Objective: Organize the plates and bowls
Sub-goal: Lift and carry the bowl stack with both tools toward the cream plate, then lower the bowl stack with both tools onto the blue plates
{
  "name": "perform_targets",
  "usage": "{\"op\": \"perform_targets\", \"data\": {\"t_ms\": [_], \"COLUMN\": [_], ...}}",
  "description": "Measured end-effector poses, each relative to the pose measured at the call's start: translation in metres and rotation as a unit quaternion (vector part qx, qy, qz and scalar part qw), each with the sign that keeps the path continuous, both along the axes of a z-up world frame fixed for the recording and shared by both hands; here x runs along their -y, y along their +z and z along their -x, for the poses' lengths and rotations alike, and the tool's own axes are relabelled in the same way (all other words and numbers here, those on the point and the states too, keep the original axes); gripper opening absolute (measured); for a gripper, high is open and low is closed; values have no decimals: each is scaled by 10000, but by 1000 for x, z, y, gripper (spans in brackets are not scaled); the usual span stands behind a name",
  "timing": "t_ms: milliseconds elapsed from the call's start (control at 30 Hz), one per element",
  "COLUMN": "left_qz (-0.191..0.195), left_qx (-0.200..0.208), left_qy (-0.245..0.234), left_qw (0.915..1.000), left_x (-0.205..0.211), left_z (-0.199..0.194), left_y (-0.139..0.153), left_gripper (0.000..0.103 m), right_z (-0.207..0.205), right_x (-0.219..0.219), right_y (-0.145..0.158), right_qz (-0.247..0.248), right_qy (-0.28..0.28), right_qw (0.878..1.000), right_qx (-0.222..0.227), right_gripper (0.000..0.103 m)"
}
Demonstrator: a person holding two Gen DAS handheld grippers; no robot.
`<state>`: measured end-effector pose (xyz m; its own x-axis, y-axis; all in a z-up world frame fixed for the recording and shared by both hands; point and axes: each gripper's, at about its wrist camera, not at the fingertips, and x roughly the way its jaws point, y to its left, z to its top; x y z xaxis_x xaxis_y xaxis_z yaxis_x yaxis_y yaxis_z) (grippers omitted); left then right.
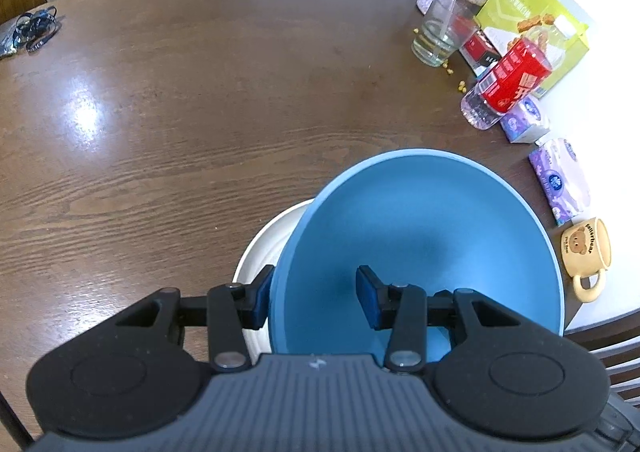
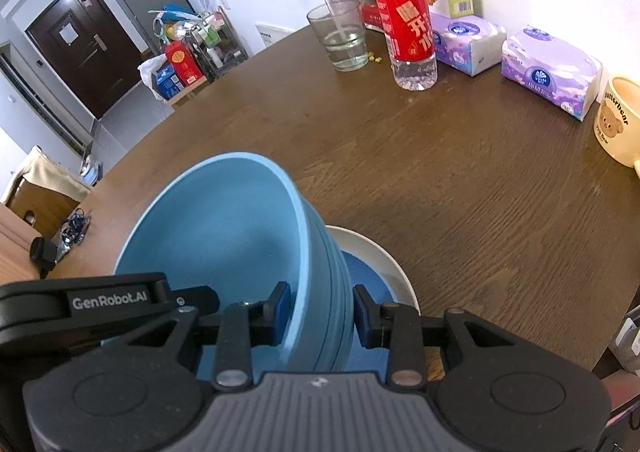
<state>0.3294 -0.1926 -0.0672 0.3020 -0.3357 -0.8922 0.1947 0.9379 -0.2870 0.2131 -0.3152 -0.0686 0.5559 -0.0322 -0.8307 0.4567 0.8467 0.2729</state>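
Observation:
Both grippers hold a blue bowl (image 1: pixel 420 232) (image 2: pixel 216 236) by opposite sides of its rim, tilted a little above the table. My left gripper (image 1: pixel 314 302) is shut on the rim, one pad outside the wall and one inside. My right gripper (image 2: pixel 320 310) grips the ribbed wall the same way. Under the bowl lies a white plate (image 1: pixel 256 252) (image 2: pixel 384 264), and in the right wrist view a darker blue plate (image 2: pixel 364 276) rests inside it. The body of the left gripper (image 2: pixel 108 300) shows at the lower left of the right wrist view.
On the round wooden table (image 1: pixel 200 112), along the far right: a water glass (image 1: pixel 436 36) (image 2: pixel 344 36), a red-labelled bottle (image 1: pixel 508 84) (image 2: pixel 408 20), tissue packs (image 1: pixel 560 180) (image 2: pixel 552 68), a bear mug (image 1: pixel 588 252) (image 2: pixel 620 120), a green box (image 1: pixel 532 16). Cables (image 1: pixel 36 30) lie far left.

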Motion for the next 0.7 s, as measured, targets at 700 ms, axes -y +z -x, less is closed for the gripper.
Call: {"op": "perform_targets", "data": {"t_ms": [700], "left_qz": [-347], "left_qx": [94], "left_qy": [-21], "left_qw": [9994], "left_x": [19], "left_z": [-3], "left_y": [-20], "left_gripper": [44], "right_z": [0], "right_x": [15], "right_y": [-29], "right_qz": [-107], "right_qy": [112], "right_qw": [9998], "right_qx": [81], "right_gripper": [31]}}
